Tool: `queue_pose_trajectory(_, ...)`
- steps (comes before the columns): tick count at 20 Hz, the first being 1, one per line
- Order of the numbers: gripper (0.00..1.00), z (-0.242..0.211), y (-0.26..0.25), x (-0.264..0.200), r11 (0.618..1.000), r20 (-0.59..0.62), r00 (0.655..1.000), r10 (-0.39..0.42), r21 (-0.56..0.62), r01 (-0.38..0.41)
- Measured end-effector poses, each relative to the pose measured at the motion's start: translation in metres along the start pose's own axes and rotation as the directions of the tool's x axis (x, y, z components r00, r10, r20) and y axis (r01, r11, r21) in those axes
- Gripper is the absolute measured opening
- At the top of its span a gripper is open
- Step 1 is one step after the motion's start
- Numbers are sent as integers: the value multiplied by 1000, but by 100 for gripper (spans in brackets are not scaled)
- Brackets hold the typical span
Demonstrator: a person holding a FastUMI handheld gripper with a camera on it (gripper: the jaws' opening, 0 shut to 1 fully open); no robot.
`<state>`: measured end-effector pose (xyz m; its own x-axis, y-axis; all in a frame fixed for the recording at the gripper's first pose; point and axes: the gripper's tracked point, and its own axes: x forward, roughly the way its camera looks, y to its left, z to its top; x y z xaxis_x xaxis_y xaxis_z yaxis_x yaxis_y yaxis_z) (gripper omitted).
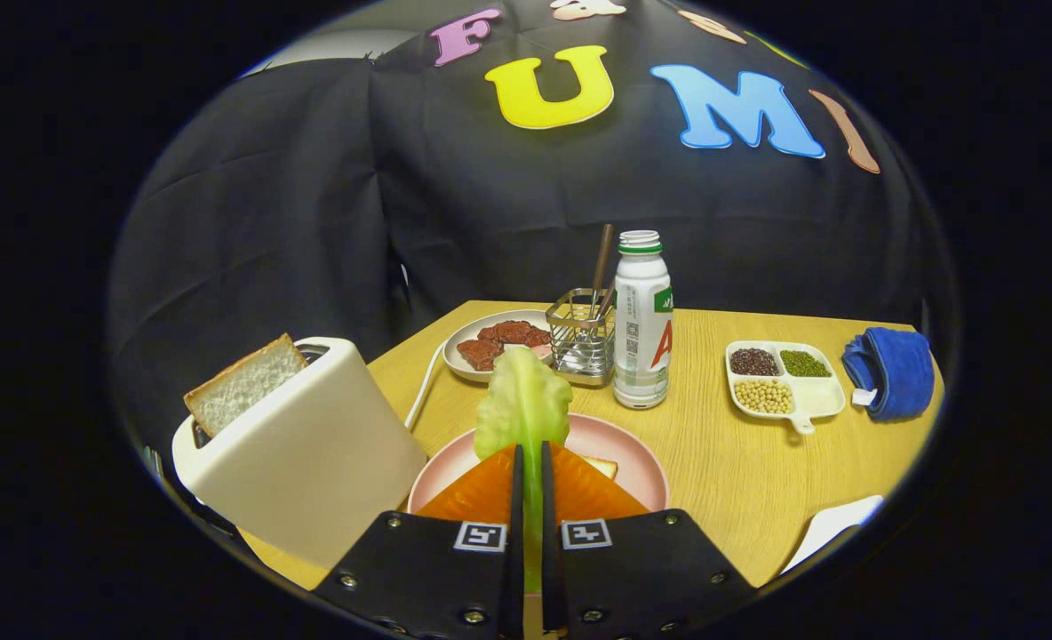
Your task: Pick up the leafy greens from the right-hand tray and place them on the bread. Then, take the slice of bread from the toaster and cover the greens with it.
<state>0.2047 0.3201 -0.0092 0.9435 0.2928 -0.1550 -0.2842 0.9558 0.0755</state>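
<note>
Clearly the gripper (pixel 527 462) has its two fingers (pixel 515 498) pressed nearly together on the stem of the leafy greens (pixel 523 404), whose pale green blade stands upright just ahead of the fingertips. Directly beneath and beyond them sits a pink plate (pixel 619 444) with a corner of bread (pixel 602 467) showing at the right of the fingers; the rest of that bread is hidden behind them. The gripper points level across the desk (pixel 730 462) toward the far wall, held above the plate's near rim.

Left of the plate, close to its edge, stands a white toaster (pixel 313 453) near the desk's left edge, with a slice of bread (pixel 243 384) sticking up from its slot. Farther off are a plate of red meat slices (pixel 501 342), a wire utensil holder (pixel 582 347) and a white bottle (pixel 642 324), all near one another. To the right lies open desk surface, then a divided dish of beans and grains (pixel 779 378) and a blue cloth (pixel 895 372) near the far right edge. A white tray corner (pixel 832 524) shows at the near right.
</note>
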Motion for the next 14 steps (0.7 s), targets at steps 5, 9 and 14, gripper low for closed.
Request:
queue_pose_trajectory(5,10,-19,9,16,1000,-53,999,11,-11,-11)
queue_pose_trajectory(9,30,-19,8,16,999,-46,999,14,-33,-16)
queue_pose_trajectory(14,45,-18,2,13,1000,-46,999,16,-3,-16)
